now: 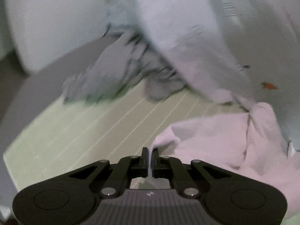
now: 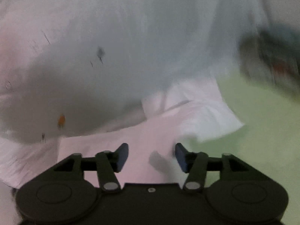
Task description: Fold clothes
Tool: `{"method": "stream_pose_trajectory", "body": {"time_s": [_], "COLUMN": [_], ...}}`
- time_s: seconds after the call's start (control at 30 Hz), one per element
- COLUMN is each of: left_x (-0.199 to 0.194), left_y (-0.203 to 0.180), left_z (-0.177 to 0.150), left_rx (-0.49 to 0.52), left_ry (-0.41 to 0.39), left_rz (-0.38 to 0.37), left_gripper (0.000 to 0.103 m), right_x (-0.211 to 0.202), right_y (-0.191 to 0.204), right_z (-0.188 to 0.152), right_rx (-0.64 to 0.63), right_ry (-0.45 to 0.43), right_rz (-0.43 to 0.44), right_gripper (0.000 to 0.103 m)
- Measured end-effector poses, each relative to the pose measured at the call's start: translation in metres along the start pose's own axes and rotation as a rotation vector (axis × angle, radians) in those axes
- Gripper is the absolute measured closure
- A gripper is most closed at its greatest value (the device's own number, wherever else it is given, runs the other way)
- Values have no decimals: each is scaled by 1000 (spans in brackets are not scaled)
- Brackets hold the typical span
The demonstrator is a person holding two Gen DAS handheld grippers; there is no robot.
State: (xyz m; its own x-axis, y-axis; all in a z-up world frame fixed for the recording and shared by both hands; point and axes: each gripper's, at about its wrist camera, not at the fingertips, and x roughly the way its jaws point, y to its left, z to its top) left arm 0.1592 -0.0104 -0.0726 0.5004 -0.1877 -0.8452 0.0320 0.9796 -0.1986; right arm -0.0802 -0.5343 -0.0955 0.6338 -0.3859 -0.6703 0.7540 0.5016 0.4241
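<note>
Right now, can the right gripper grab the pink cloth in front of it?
Probably yes. The right gripper is open, with the pink cloth lying directly between and ahead of its fingers; nothing covers that part. Blur hides how near it is.

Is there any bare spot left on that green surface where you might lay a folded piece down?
Yes. In the left wrist view, the striped green surface lies bare between the grey clothes and the pink garment pinched by the left gripper. In the right wrist view, green shows right of the open right gripper. Elsewhere cloth crowds it.

Soft matt pink cloth garment (image 1: 215, 140); matt green surface (image 1: 75, 140).
</note>
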Motion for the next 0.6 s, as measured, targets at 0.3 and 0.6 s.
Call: {"method": "stream_pose_trajectory", "body": {"time_s": [0.3, 0.6], "left_x": [-8, 16], "left_y": [11, 21], "left_z": [-22, -11], "left_rx": [121, 149], "left_ry": [4, 66], "left_rz": [-49, -89], "left_gripper": [98, 96], "right_x": [11, 28], "right_y": [-25, 0], "right_z": [-117, -161], "right_rx": [484, 620], "right_ry": [239, 311], "right_rz": [150, 172], "right_gripper": [34, 23]}}
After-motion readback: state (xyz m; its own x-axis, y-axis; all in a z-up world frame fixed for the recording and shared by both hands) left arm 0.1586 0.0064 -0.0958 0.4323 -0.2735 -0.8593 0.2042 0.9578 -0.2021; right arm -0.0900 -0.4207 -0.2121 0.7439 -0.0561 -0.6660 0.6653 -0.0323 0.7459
